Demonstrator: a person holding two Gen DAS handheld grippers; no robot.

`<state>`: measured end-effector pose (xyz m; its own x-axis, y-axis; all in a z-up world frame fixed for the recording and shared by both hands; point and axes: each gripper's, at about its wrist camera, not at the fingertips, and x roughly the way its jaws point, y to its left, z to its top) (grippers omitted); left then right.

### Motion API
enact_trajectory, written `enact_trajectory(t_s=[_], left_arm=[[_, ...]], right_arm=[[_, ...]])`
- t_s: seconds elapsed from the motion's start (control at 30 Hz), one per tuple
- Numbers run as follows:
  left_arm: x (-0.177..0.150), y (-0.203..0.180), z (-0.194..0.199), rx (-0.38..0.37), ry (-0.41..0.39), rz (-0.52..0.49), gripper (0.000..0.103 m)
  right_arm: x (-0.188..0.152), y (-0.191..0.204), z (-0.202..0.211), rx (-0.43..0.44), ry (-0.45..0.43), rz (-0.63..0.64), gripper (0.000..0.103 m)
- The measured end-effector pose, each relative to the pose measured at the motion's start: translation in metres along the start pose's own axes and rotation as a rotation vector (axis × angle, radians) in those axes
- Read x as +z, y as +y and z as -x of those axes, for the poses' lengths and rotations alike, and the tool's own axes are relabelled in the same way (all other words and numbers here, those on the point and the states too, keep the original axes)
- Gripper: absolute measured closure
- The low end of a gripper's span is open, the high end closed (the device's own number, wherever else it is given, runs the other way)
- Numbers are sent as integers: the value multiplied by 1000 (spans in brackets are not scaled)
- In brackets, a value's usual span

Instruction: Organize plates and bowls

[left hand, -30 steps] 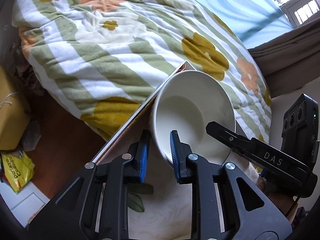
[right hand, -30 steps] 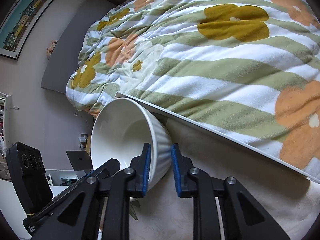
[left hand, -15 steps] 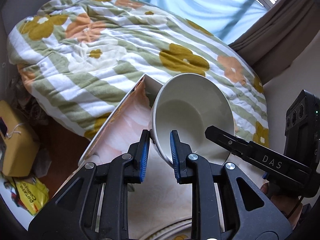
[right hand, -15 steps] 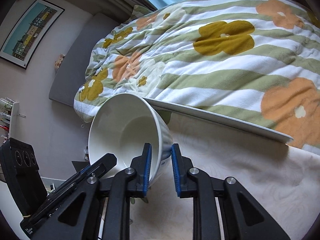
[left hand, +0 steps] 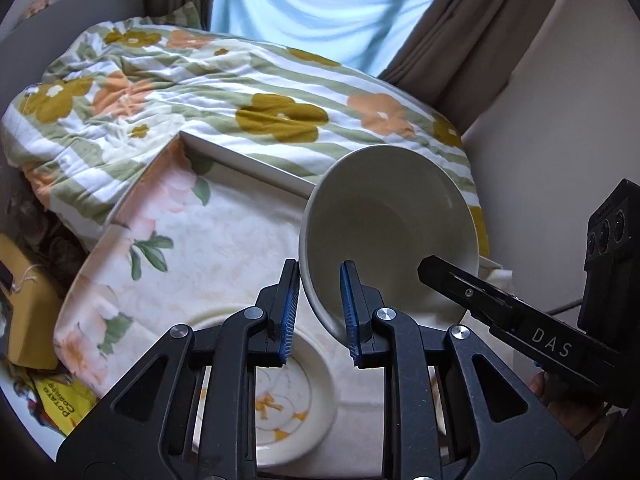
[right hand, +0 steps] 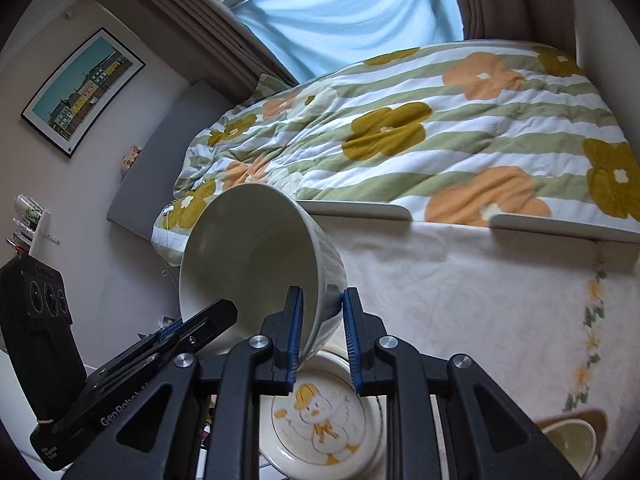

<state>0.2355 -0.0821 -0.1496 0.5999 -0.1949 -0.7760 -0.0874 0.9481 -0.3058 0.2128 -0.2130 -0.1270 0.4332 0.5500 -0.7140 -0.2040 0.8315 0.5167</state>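
A white ribbed bowl (left hand: 392,220) is held in the air between both grippers, tilted with its opening toward the bed. My left gripper (left hand: 318,312) is shut on the bowl's near rim. My right gripper (right hand: 322,332) is shut on the opposite rim of the same bowl (right hand: 256,256). Below the bowl a round plate with a yellow duck picture (right hand: 320,412) lies on the table; it also shows in the left wrist view (left hand: 288,408). The right gripper's fingers (left hand: 480,292) cross the left wrist view at the right.
The table (left hand: 224,232) carries a pale floral cloth and butts against a bed with a flowered quilt (left hand: 224,92). A small bowl on a brown saucer (right hand: 568,440) sits at the table's right. A yellow box and snack bag (left hand: 24,320) lie on the floor at left.
Both grippers have lifted the bowl higher and drawn it back over the table. The duck plate has come into view under the bowl.
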Motion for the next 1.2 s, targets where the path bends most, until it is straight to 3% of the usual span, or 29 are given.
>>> enact_trajectory(t_s=[0.2,0.47,0.67,0.87,1.2], left_arm=[[-54,-65,14,-45,21,-44,85],[-101,-137,14,-116,105,-147,85],[-126,-161,-18,-171,241,-181,85],[-153,-174,-53,-134,340,-249,85],[-166,-172,-79,-74,394,-276,85]], right_arm=[[-43,-45,65,-40,-35,-45,85],[-80,-93,117,-110,-68,-139,85],[-104,-129,123,-168,-55,-223,85],[-123,-158,110,-220,-8,-270,85],[-146,-175,88,-250,61,-241,85]])
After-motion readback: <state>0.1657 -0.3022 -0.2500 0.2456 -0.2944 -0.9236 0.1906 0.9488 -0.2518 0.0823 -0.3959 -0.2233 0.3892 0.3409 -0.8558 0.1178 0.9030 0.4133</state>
